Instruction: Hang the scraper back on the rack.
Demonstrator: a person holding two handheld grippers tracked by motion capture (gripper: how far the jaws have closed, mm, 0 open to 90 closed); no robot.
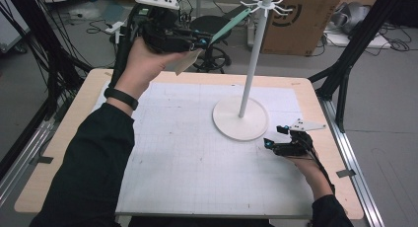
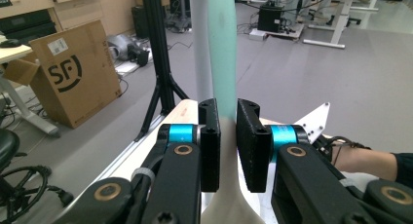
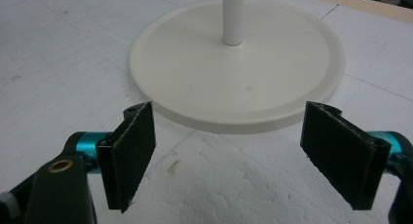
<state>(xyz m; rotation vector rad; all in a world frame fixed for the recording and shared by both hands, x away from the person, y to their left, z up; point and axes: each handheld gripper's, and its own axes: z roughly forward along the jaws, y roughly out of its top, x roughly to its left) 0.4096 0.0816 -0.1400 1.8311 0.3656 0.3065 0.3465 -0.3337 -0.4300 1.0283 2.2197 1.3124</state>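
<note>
A white stand rises from a round base on a thin pole to a ring of hooks. My left gripper is held high at the back left, shut on a utensil with a teal handle and a beige head. The handle's tip reaches up to the hooks. In the left gripper view the jaws clamp the utensil's neck, with the handle beside the pole. My right gripper rests low beside the base, open, facing the base.
A white gridded mat covers the wooden table. Beyond the far edge stand a cardboard box, a black stool and black frame legs. Cables lie on the floor at the left.
</note>
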